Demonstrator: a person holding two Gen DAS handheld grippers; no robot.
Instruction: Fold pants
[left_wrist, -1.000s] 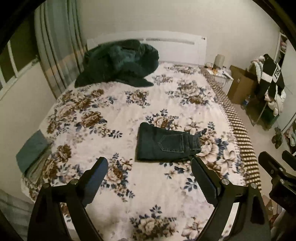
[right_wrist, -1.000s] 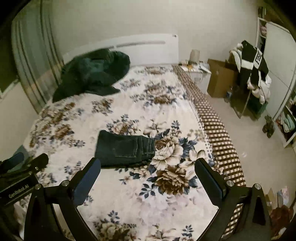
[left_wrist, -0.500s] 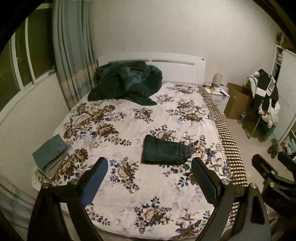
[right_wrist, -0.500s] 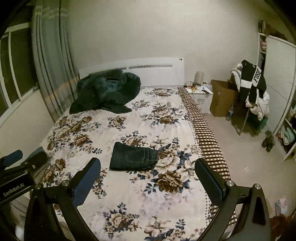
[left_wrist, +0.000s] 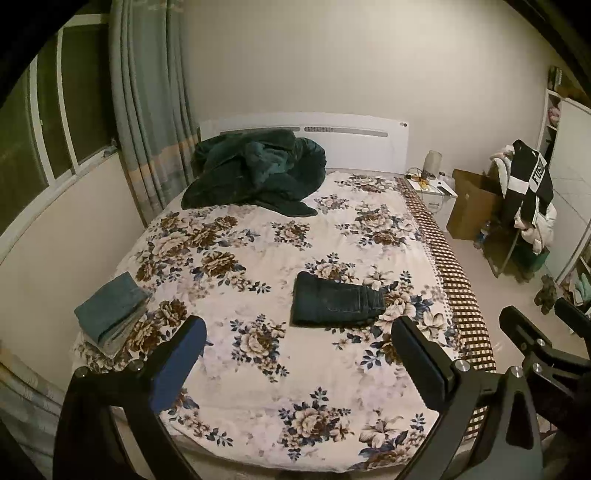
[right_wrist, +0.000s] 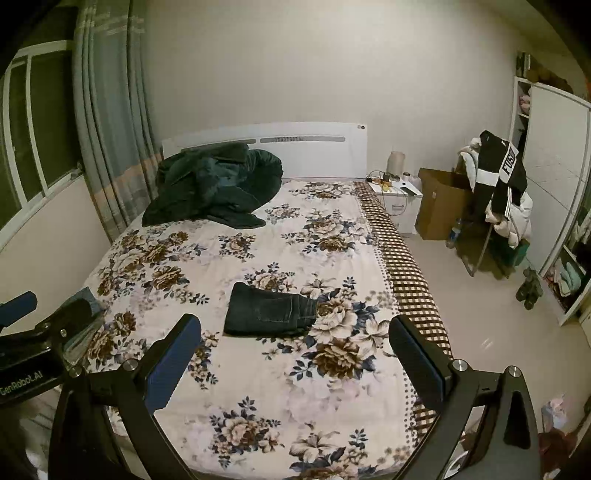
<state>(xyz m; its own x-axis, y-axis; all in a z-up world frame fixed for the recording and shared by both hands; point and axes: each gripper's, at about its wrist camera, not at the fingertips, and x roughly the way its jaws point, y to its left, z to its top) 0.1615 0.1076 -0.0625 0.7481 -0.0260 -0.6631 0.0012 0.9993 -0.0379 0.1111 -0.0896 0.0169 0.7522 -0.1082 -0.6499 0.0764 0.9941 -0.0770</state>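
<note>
Both grippers are pulled back and up since a second ago; more of the bed (left_wrist: 332, 373) is seen. Left gripper (left_wrist: 299, 354) jaws are opening, empty; right gripper (right_wrist: 295, 350) is spread, empty. Pants (left_wrist: 334, 304) are left folded mid-bed; the fold is judged complete.

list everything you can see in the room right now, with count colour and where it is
folded pants: 1, dark denim, middle of the bed
bed cover: 1, white with brown and blue flowers
blanket heap: 1, dark green, at the headboard
folded clothes stack: 1, teal, near left corner of the bed
headboard: 1, white
curtain: 1, grey-blue, by the window
nightstand: 1, white, right of the bed
cardboard box: 1, brown, beside the nightstand
black and white top: 1, draped on a rack
left gripper: 1, black, jaws opening, nothing between them
right gripper: 1, black, open, empty
</note>
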